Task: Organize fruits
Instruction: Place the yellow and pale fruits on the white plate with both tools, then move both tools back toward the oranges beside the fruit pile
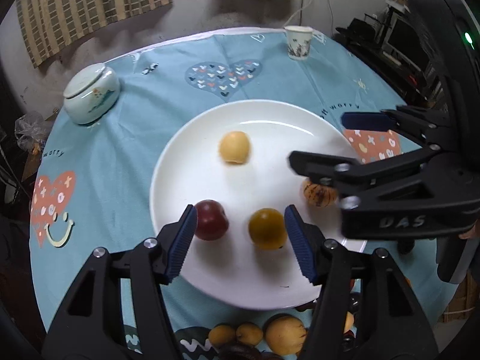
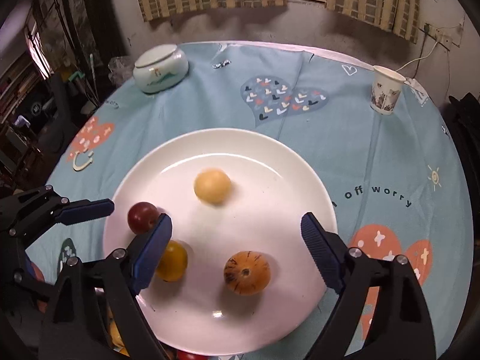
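Blue ribbed pads of the left gripper stand apart over the near part of the white plate, with nothing pressed between them — the dark yellow fruit lies on the plate close to the right-hand pad, and the red fruit sits by the left-hand pad, partly behind it. Neither fruit looks clamped. Toward the plate's far side rests a pale yellow fruit, somewhat blurred. At the plate's right edge, the striped orange fruit is half covered by the right gripper, which reaches in from the right with its fingers spread.

From the right wrist view, the right gripper is wide open over the plate; the striped orange fruit lies on the plate between its fingers, nearer the camera than the tips, touched by neither. Its left-hand pad hides part of the dark yellow fruit, and the red fruit sits at the plate's left rim. More small fruits lie in a cluster off the plate's near edge, on the blue patterned tablecloth.

Beyond the plate, to the far left, stands a lidded ceramic jar; to the far right, a paper cup — both well apart from the plate.
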Demonstrator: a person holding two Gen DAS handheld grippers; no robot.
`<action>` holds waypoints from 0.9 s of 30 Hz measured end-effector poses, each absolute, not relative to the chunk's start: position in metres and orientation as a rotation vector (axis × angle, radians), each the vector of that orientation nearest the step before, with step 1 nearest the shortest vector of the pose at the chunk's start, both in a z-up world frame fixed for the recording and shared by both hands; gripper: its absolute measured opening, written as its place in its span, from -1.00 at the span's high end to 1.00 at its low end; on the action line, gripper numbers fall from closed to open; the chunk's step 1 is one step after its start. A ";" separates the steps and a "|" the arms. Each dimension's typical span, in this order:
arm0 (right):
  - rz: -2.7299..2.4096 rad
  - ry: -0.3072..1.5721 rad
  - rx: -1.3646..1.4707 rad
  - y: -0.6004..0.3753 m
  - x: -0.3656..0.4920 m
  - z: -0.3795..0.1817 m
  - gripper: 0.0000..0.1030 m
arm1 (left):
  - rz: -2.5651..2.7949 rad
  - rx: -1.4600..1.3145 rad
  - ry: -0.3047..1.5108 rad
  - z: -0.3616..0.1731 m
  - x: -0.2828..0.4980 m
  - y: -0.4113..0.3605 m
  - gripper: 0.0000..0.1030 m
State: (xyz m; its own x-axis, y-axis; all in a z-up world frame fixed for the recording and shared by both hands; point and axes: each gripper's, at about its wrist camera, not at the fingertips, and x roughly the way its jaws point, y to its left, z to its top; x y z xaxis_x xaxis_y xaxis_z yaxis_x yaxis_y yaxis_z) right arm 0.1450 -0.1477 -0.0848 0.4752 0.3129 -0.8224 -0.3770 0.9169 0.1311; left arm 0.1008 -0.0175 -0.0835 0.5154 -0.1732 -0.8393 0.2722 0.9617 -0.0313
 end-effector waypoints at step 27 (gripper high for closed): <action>0.209 0.903 0.225 -0.271 -0.075 -0.065 -0.97 | -0.292 0.102 0.953 -0.072 -0.033 0.006 -0.53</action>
